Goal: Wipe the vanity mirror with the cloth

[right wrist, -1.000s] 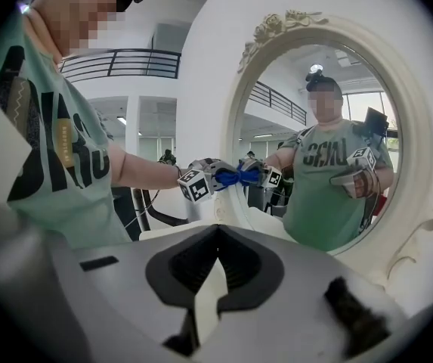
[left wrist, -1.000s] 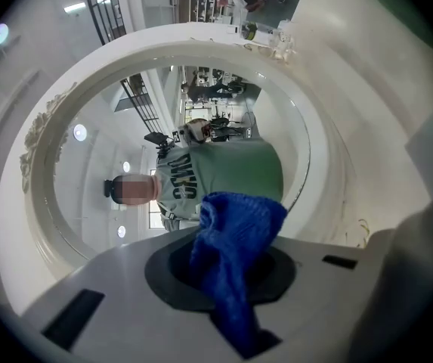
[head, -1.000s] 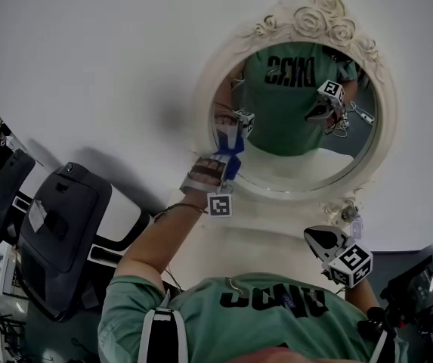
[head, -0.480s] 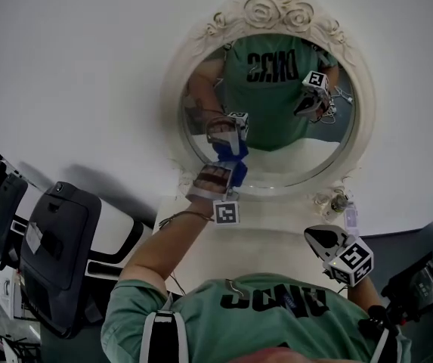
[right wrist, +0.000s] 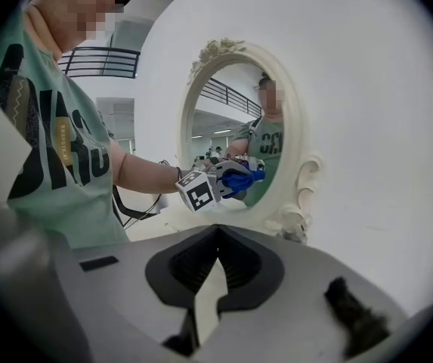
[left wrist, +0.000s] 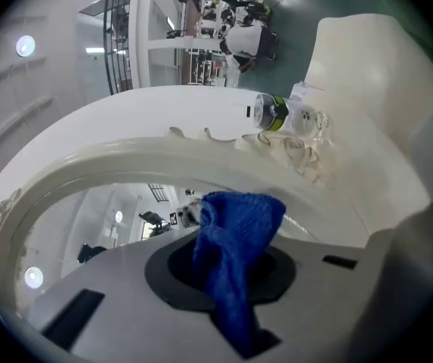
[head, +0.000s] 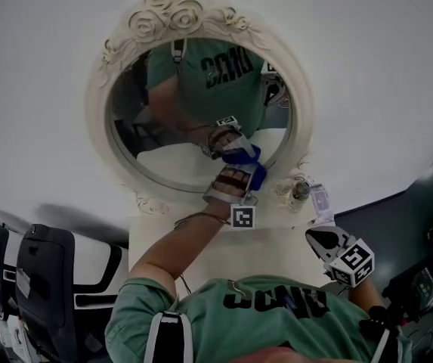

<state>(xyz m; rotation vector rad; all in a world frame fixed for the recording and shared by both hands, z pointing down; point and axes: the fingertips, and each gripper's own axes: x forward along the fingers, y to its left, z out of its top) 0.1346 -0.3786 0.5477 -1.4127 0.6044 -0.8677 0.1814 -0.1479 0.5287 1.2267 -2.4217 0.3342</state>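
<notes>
Blue cloth (head: 248,163) pressed to the mirror (head: 163,157) glass at its lower right rim, left tongs (head: 239,181) grasping the cloth, right tongs (head: 323,240) clenched on nothing, low over the bench's (head: 201,255) right edge, small bottle (head: 301,190) by the frame's foot.

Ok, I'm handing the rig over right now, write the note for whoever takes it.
Left gripper: shut on the blue cloth, which is against the lower right edge of the vanity mirror glass.
Right gripper: shut, empty, held low near the person's body, away from the mirror.
Done: cloth is picked up and on the glass; how much is already wiped cannot be told.
Left: cover the rest of the glass. Mind the small bottle by the frame's lower right.
</notes>
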